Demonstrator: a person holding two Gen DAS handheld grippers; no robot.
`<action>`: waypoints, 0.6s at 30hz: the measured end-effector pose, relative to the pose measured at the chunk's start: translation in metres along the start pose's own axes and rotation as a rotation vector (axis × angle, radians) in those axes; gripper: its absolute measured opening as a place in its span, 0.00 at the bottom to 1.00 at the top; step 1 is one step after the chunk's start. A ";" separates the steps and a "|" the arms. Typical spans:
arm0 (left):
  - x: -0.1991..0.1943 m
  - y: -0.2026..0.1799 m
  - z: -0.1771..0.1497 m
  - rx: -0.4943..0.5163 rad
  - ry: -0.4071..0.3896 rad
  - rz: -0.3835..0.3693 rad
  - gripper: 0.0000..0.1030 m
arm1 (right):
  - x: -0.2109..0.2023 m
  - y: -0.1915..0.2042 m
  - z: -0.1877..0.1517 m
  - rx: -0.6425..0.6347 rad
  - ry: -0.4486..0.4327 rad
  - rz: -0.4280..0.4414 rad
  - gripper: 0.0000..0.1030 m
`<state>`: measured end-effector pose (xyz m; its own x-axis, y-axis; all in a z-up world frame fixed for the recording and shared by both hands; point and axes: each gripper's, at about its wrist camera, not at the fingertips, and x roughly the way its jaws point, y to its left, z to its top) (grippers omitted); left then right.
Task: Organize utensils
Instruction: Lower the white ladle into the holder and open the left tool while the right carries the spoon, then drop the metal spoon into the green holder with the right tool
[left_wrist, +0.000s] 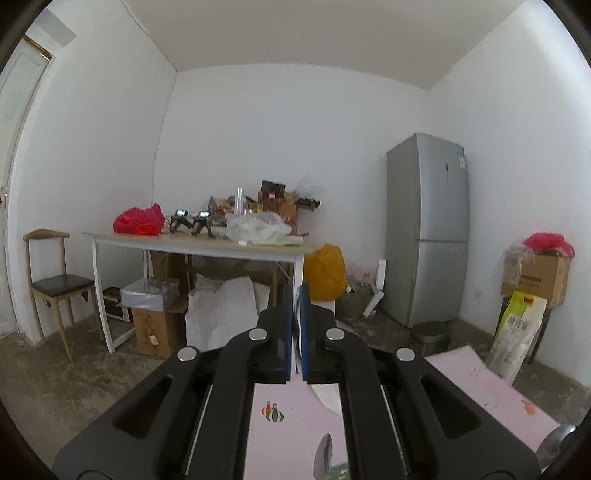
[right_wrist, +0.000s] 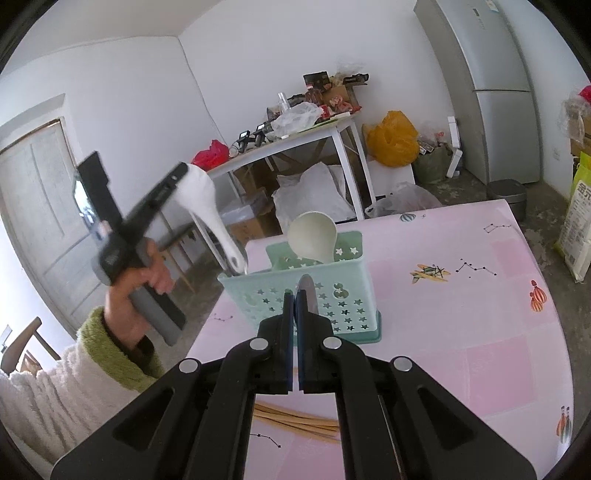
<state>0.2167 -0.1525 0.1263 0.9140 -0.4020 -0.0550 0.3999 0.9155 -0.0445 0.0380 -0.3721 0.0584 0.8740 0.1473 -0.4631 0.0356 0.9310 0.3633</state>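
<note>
A teal basket (right_wrist: 332, 299) with star-shaped holes stands on the pink tablecloth, and a pale ladle (right_wrist: 312, 236) stands in its rear compartment. My right gripper (right_wrist: 294, 295) is just in front of the basket. It is shut on a thin metal utensil (right_wrist: 306, 286) whose rounded end sticks up past the fingertips. At the left, a hand holds my left gripper (right_wrist: 173, 181) shut on the bowl end of a white rice spoon (right_wrist: 207, 210), whose handle slants down to the basket's left end. In the left wrist view, a white sliver of the spoon (left_wrist: 295, 328) shows between the left gripper's (left_wrist: 294, 291) closed pads.
Wooden chopsticks (right_wrist: 295, 421) lie on the tablecloth (right_wrist: 480, 332) under my right gripper. A metal spoon bowl (left_wrist: 323, 458) shows at the bottom of the left wrist view. Beyond are a cluttered white table (left_wrist: 199, 243), a chair (left_wrist: 55, 284), a fridge (left_wrist: 428, 229) and boxes and bags on the floor.
</note>
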 end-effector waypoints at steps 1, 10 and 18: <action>0.003 -0.003 -0.006 0.010 0.009 -0.002 0.02 | 0.001 -0.001 0.000 0.002 0.003 -0.002 0.02; -0.005 -0.005 -0.045 -0.022 0.128 -0.123 0.03 | 0.003 -0.001 -0.001 0.004 0.013 0.000 0.02; -0.045 0.024 -0.048 -0.169 0.176 -0.193 0.27 | -0.008 0.007 0.011 -0.016 -0.032 0.011 0.02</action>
<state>0.1822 -0.1131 0.0803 0.7903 -0.5790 -0.2007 0.5347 0.8115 -0.2357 0.0366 -0.3703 0.0740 0.8891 0.1473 -0.4333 0.0182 0.9346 0.3551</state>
